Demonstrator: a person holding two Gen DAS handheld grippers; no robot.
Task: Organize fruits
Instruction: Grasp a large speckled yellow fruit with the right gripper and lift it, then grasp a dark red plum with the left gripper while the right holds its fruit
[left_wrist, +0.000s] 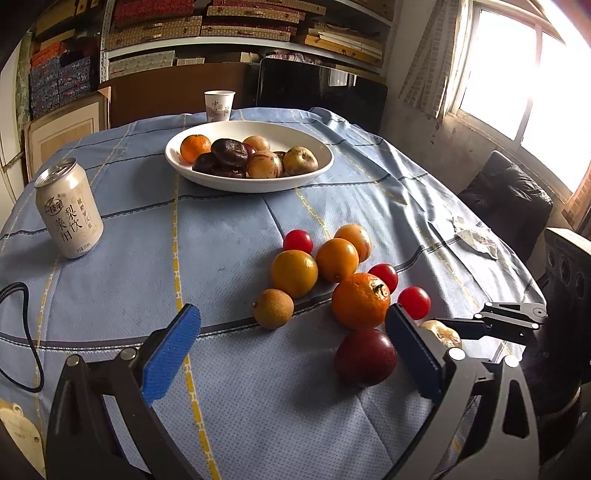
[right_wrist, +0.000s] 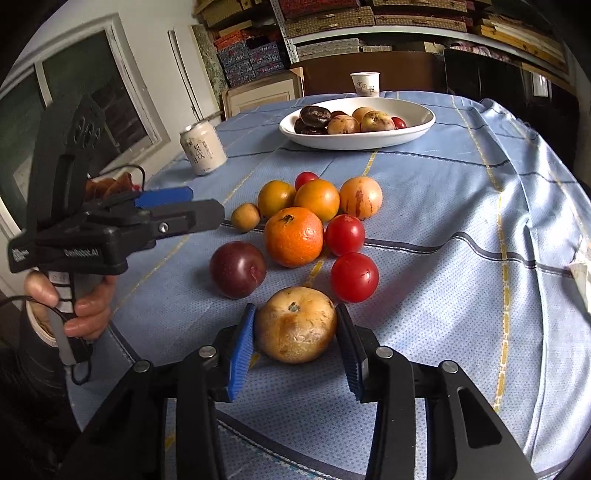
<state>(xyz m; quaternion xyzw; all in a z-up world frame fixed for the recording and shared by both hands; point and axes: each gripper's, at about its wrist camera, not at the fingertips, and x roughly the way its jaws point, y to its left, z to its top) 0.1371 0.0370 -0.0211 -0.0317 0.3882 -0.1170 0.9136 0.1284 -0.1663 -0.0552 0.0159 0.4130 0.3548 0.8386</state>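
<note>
Your right claw (right_wrist: 295, 341) pinched the pale brown fruit (right_wrist: 295, 325) at the bench's near edge; your left claw (left_wrist: 291, 354) stood spread. Off-centre pads risked rolling it into the tomatoes (right_wrist: 354, 277).

We see a drink can (left_wrist: 69, 208) standing upright on the blue tablecloth (left_wrist: 221, 229). A paper cup (left_wrist: 219, 105) stands behind.

Cream aluminium drink can (left_wrist: 69, 209): large Chinese characters 梨饮, further print too small to read. White paper cup (left_wrist: 219, 105): Chinese characters, unclear. Black handheld left gripper (right_wrist: 183, 201) body: "GenRobot.AI"
</note>
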